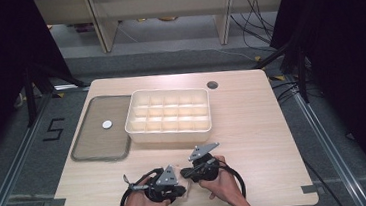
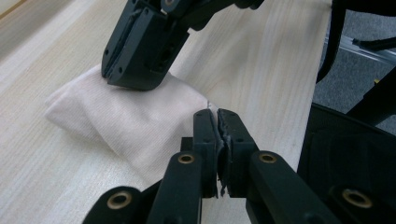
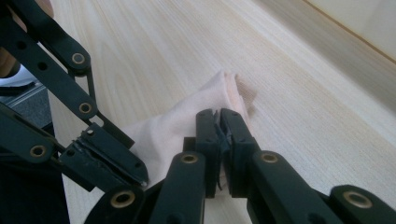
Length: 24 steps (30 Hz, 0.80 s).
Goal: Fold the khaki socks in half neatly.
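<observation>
Pale folded cloth [image 2: 126,121] on the wooden table [image 1: 253,127], at six o'clock of the white divided tray [image 1: 169,115], pinched at opposite edges by the left gripper [image 2: 217,114] and the right gripper [image 3: 218,113], each with jaws closed tight on the fabric.

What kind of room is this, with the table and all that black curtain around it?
Probably a lab or recording studio, not a home: a bare wooden table ringed by dark curtains, loose cables on the floor behind it, and a taped number marking the floor.
</observation>
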Available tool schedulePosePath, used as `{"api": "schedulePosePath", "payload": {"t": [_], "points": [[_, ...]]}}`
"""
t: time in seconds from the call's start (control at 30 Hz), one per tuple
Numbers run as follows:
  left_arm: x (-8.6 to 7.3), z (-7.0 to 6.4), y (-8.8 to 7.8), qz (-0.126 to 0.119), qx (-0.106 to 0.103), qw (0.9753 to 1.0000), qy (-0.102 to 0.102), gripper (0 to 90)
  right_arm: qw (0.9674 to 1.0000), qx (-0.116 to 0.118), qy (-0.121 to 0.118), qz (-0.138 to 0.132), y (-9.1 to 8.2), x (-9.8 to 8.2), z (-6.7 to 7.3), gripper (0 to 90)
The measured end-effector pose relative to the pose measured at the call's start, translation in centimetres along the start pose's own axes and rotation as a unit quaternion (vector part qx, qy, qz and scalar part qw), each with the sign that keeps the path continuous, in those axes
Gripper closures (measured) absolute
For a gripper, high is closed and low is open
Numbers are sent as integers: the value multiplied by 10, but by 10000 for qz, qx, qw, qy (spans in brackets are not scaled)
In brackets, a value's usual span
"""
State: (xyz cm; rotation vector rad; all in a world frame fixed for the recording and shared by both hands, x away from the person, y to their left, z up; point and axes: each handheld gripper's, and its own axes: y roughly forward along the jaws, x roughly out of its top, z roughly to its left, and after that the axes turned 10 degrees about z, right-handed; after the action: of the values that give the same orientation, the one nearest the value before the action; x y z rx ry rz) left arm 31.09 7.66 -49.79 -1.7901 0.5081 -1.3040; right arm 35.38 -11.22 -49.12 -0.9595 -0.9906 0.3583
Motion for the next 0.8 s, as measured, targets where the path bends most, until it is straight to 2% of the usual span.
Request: {"api": "schedulePosePath", "payload": {"t": [0.07,0.1,0.23,0.27,0.33,0.4,0.47,0.5,0.53,0.57,0.6,0.67,0.7,0.77,0.8], "points": [[0,2,-1,45,-3,10000,0,857,10000,-19,17,-28,0,0,0,866],[-1,1,0,-23,-58,9998,-170,857,10000,-9,-17,-40,-1,0,0,851],[-1,1,0,-13,-75,9999,-153,855,9998,-43,27,-193,-8,1,0,810],[0,2,0,-1,-60,9999,-89,855,9997,-43,104,-237,-12,2,-2,748],[0,2,0,1,-47,10000,-48,853,9996,-29,142,-226,-13,3,-3,716],[0,2,0,7,-57,10000,-42,853,9995,-78,173,-249,-13,4,-6,639],[0,2,-1,15,-51,10000,-33,852,9997,7,205,-95,-8,8,-8,561],[0,2,0,7,-43,10000,-25,852,9997,7,205,-95,-8,8,-8,561],[0,3,-1,58,-54,10000,23,851,9998,89,193,62,-2,10,-8,502],[0,3,-1,58,-54,10000,23,851,9998,89,193,62,-2,10,-8,502],[0,3,-1,59,-76,9999,-32,851,9994,121,240,216,5,11,-9,472],[0,3,-1,26,-67,10000,-26,849,9992,166,211,286,8,11,-10,469],[0,2,-1,38,-73,9999,-105,849,9989,153,268,341,11,10,-9,469],[0,3,-1,37,-76,9999,-54,849,9987,167,268,390,13,11,-8,470],[0,3,0,17,-96,9999,-119,850,9985,175,292,429,16,11,-8,470]]}}
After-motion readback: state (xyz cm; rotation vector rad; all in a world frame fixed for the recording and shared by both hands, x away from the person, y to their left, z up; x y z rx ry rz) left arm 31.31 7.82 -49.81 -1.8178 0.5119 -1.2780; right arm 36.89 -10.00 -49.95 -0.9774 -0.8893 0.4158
